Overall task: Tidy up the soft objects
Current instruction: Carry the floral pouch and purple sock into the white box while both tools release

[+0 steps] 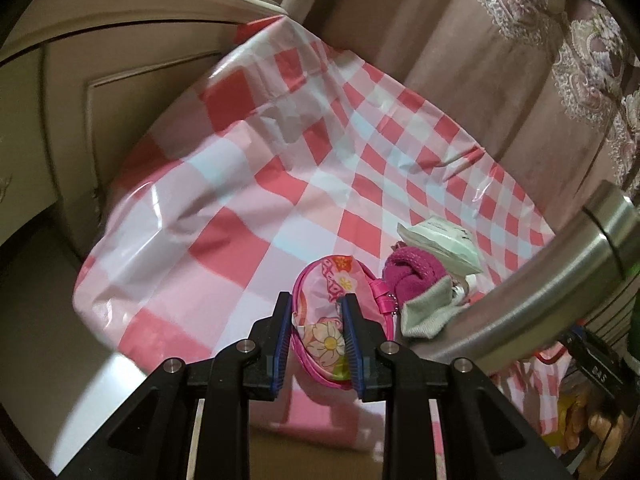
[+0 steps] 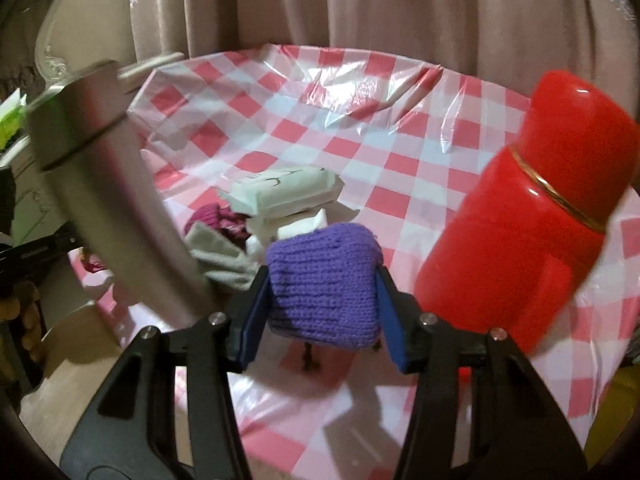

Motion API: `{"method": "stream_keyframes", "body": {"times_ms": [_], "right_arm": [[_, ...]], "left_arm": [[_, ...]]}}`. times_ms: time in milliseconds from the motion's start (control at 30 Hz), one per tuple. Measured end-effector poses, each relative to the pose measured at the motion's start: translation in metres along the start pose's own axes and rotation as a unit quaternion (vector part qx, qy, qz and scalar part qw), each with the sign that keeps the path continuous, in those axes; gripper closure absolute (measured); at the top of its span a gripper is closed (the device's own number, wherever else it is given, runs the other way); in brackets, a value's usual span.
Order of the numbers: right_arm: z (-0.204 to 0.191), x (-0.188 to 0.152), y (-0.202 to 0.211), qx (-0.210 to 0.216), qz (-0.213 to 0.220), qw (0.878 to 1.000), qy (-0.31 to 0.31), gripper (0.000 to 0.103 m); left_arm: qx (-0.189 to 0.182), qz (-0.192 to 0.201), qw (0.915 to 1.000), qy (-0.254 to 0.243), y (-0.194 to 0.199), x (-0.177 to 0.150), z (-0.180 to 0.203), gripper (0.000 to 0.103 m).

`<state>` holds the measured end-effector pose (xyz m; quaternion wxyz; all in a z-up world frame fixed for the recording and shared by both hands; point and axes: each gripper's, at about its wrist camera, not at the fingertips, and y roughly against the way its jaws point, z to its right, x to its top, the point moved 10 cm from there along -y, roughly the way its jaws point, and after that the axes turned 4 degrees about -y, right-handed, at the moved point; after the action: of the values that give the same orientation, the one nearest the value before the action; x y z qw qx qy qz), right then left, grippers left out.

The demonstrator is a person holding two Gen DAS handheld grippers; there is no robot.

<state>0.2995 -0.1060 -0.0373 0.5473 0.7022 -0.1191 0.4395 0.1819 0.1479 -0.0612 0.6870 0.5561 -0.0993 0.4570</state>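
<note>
Left gripper (image 1: 316, 312): its blue pads are closing narrowly on a pink floral pouch (image 1: 326, 326), pinching the soft fabric between them; the pouch is sitting at the near edge of the counter.
Right gripper (image 2: 322, 308): its blue pads are pressing on either side of a purple knitted item (image 2: 324, 284), gripping it about half open; the knit is hanging just above the cloth, with a shadow lying under it.
Counter (image 1: 224, 216): a glossy pink-and-white checked plastic cloth is covering it, wrinkling toward the far edge.
Soft pile: a magenta knitted piece (image 1: 412, 274), a grey sock (image 1: 426, 312) and a pale green tissue pack (image 1: 440, 242) are lying together, touching, just beside the pouch and just beyond the purple knit.
White packets (image 2: 298, 222): they are lying under the tissue pack, seen from the right wrist.
Steel flask (image 2: 108, 196): it is standing close to the cameras at the counter's near edge, blurring, between the two grippers' views.
Red flask (image 2: 532, 216): it is standing upright with a gold band, just beside the purple knit on its right.
Background: beige curtains (image 2: 360, 4) are hanging behind the counter.
</note>
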Motion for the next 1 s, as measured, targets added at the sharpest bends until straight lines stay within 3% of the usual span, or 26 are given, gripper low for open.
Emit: {"method": "stream_keyframes", "body": {"times_ms": [300, 533, 767, 1000], "right_arm": [[0.018, -0.051, 0.079, -0.003, 0.011, 0.998, -0.059, 0.049], [0.058, -0.097, 0.137, -0.041, 0.010, 0.993, -0.109, 0.049], [0.114, -0.147, 0.183, -0.085, 0.000, 0.983, -0.161, 0.049], [0.169, -0.202, 0.222, -0.129, -0.016, 0.967, -0.217, 0.049]], "left_arm": [[-0.044, 0.004, 0.9987, -0.023, 0.058, -0.030, 0.035, 0.077], [-0.130, -0.025, 0.9873, -0.087, 0.087, -0.073, 0.127, 0.077], [-0.211, -0.080, 0.9562, -0.187, 0.092, -0.136, 0.244, 0.077], [-0.279, -0.132, 0.9106, -0.275, 0.105, -0.209, 0.341, 0.077]]}}
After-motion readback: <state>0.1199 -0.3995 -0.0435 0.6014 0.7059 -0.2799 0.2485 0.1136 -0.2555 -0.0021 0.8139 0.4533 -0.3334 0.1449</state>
